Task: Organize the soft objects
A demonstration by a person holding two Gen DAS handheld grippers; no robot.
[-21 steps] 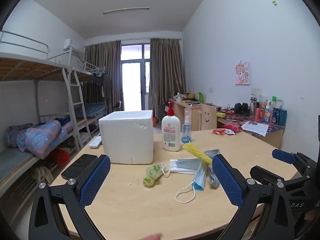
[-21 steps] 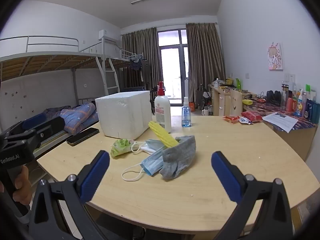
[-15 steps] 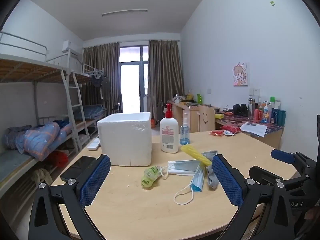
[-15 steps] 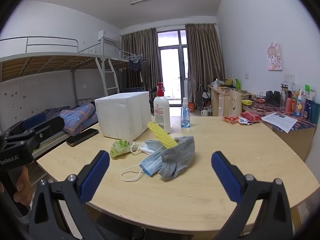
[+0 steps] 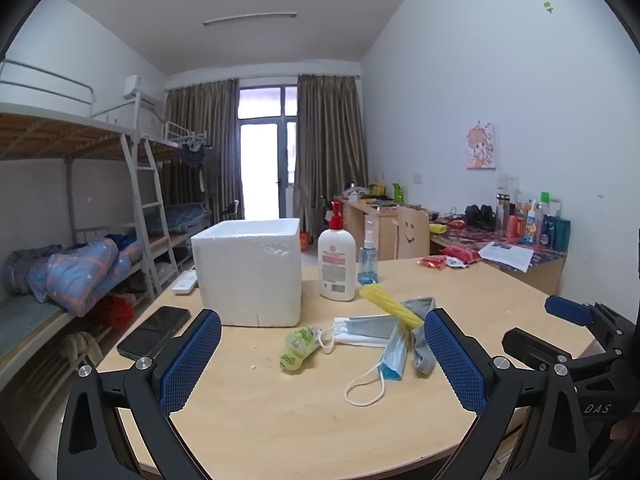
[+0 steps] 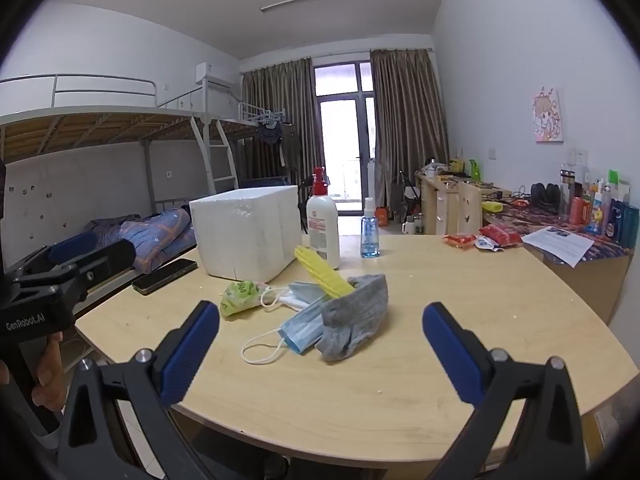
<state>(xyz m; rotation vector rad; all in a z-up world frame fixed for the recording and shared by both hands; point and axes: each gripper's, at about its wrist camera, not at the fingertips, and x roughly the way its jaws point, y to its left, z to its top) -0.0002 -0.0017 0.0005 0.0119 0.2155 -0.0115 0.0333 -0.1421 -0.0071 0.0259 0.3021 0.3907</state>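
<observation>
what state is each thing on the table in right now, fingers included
foam box: upright, top open
lotion pump bottle: upright, capped
spray bottle: upright
yellow corn toy: tilted, leaning on the sock
grey sock: crumpled, flat on the table
blue face mask: folded, ear loop loose
green packet: crumpled
phone: flat, screen dark
left gripper: fingers wide open, empty
right gripper: fingers wide open, empty

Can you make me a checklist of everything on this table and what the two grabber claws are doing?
Surface: wooden table, crumbs.
Job's things: grey sock, blue mask, yellow corn toy, green packet, piled together; foam box behind.
Clutter: phone, lotion bottle, spray bottle, snack packets.
Grippers: left gripper and right gripper open, empty.
Cables: nothing seen on table.
Surroundings: bunk beds, curtains.
</observation>
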